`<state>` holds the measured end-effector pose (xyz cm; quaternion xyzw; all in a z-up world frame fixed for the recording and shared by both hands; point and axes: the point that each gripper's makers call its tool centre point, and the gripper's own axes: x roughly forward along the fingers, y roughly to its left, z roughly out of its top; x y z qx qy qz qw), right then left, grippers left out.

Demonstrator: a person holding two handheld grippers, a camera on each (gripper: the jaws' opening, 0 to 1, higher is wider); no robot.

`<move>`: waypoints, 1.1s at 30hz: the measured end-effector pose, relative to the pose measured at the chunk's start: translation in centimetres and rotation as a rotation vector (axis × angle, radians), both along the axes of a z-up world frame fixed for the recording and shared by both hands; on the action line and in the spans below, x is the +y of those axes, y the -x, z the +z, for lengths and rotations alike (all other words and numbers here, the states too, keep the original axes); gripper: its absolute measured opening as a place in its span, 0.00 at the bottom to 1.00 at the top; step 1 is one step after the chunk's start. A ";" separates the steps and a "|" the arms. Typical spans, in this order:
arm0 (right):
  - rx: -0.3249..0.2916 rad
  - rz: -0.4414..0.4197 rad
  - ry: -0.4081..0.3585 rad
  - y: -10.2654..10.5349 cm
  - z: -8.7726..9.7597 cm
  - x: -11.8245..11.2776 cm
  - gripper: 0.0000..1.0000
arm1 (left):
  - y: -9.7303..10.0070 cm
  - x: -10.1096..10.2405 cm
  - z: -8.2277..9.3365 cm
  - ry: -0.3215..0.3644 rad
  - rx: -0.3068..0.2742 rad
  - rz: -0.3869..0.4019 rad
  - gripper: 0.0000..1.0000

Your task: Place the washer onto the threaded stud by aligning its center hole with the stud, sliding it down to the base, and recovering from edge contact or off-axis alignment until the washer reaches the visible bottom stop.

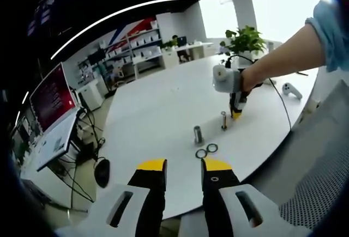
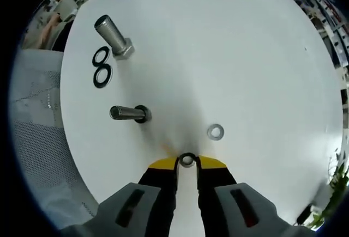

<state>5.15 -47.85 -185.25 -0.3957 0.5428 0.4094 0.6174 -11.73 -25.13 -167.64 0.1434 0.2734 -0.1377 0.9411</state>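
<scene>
Right gripper point(image 2: 187, 161), jaws nipped on a washer point(image 2: 187, 159) at their tips, hovers near the thin threaded stud point(image 2: 127, 113) (long axis upright), which lies just ahead-left; left gripper point(image 1: 183, 166), narrowly parted and empty, sits farther off.

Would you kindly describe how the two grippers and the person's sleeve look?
Left gripper: black jaws with yellow tips, mounted on light grey slotted blocks. Right gripper: same black jaws, yellow tips, grey blocks with dark slots; in the left gripper view it has a pale grey body and a black cable trailing off. The sleeve is light blue.
</scene>
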 end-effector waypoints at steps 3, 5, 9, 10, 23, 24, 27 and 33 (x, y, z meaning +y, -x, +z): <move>-0.002 -0.002 0.000 0.0 0.1 0.0 0.15 | 0.0 0.0 0.0 0.003 0.003 -0.002 0.22; -0.004 -0.002 0.000 0.0 0.1 0.0 0.15 | 0.1 -0.1 -0.1 0.004 0.009 -0.001 0.22; -0.009 0.008 -0.001 -0.1 0.0 0.1 0.15 | 0.0 0.0 0.0 0.005 0.003 0.000 0.22; -0.008 0.007 0.000 -0.4 -0.1 0.1 0.15 | 0.0 0.0 0.0 0.006 0.003 0.001 0.22; 0.013 0.058 0.047 -0.4 -0.1 0.4 0.15 | 0.0 0.0 0.0 0.004 0.004 -0.002 0.22; 0.017 0.052 0.049 -0.7 -0.2 0.3 0.15 | 0.0 0.0 0.0 0.005 0.001 -0.002 0.22; 0.020 0.054 0.055 -0.5 -0.2 0.1 0.15 | 0.0 0.0 -0.1 0.001 0.009 -0.001 0.22; 0.008 0.054 0.056 -0.3 -0.2 0.1 0.15 | 0.1 0.1 -0.2 -0.002 0.017 0.003 0.22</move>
